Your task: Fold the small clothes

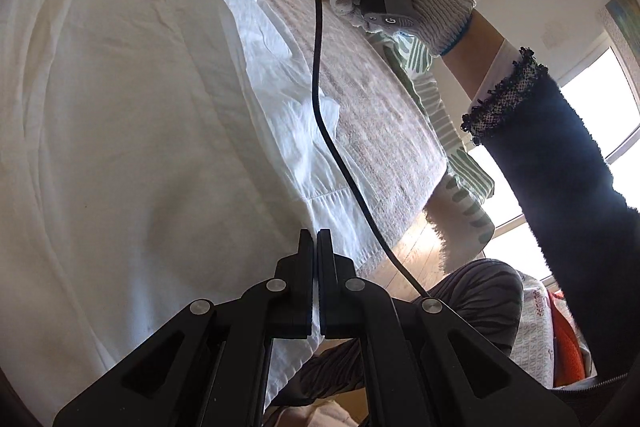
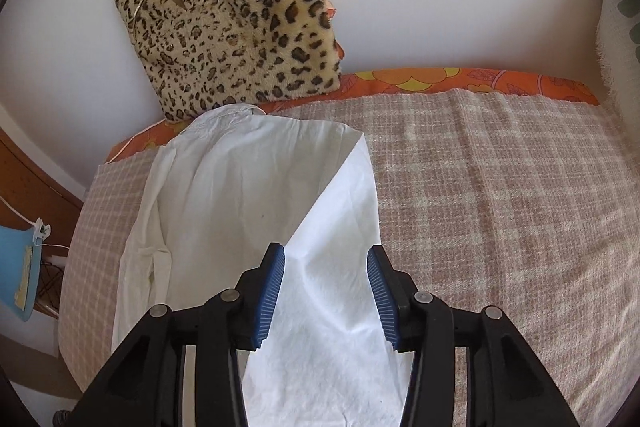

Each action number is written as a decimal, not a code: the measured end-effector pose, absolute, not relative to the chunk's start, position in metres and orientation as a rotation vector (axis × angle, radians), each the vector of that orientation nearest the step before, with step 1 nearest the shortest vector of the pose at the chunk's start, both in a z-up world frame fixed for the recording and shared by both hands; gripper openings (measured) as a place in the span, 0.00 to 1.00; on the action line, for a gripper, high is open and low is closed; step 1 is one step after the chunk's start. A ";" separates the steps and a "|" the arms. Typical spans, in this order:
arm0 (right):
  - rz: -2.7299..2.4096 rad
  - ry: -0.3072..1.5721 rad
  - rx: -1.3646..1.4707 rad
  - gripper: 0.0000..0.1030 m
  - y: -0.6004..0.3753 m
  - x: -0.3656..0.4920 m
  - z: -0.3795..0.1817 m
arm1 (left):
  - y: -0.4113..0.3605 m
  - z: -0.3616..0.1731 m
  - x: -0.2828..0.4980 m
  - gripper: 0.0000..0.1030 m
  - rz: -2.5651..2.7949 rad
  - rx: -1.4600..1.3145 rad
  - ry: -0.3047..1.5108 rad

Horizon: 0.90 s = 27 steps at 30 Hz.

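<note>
1. White shirt (image 2: 224, 187) lies spread on the checked blanket (image 2: 500, 187) of the bed, collar end toward the wall, with one side already turned over so a brighter white panel (image 2: 336, 267) runs up the middle toward the right tongs (image 2: 326, 291).
2. Right tongs stand apart, blue pads (image 2: 276, 291) either side of that panel and holding nothing; whether they touch the cloth cannot be told.
3. Left tongs (image 1: 316, 255) are pressed together at the shirt's near edge (image 1: 320, 211); a sliver of white shows between the tips, so they look clamped on the hem, though this is a judgement.
4. Risk: the black cable (image 1: 320, 67) hangs across the folded panel and could drag it askew.
5. Risk: a thin pinch may slip as the hem is lifted, undoing the crease.
6. Farther off, the leopard-print cushion (image 2: 240, 19) overlaps the collar and may snag the shirt if it is pulled.
</note>
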State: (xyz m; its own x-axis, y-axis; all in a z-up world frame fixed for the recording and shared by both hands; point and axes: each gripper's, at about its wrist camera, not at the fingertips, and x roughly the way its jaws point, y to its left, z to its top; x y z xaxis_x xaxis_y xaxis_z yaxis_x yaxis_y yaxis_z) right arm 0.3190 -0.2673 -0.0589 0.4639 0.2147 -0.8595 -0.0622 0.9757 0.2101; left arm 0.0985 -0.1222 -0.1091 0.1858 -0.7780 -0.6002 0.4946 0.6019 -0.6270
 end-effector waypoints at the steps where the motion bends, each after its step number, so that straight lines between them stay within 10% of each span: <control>1: 0.163 1.097 0.133 0.44 -0.258 0.325 -0.064 | -0.121 -0.109 0.099 0.00 -0.921 -0.323 1.044; 6: 0.104 1.191 -0.016 0.00 -0.230 0.347 -0.094 | -0.118 -0.103 0.100 0.00 -0.941 -0.334 1.034; 19: 0.297 1.162 -0.007 0.00 -0.186 0.351 -0.073 | -0.096 -0.109 0.097 0.00 -0.918 -0.400 1.047; 23: 0.315 1.090 0.090 0.36 -0.206 0.329 -0.059 | -0.091 -0.122 0.101 0.00 -0.893 -0.413 1.079; 27: 0.195 1.009 0.085 0.36 -0.255 0.291 -0.039 | -0.089 -0.121 0.098 0.00 -0.879 -0.411 1.071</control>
State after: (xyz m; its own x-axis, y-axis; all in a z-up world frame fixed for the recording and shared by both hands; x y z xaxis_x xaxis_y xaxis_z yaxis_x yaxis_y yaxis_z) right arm 0.2906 -0.2552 -0.0392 0.5170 0.2013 -0.8320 -0.1229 0.9793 0.1606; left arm 0.0981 -0.0890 -0.1212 0.1956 -0.7878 -0.5840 0.4191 0.6055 -0.6765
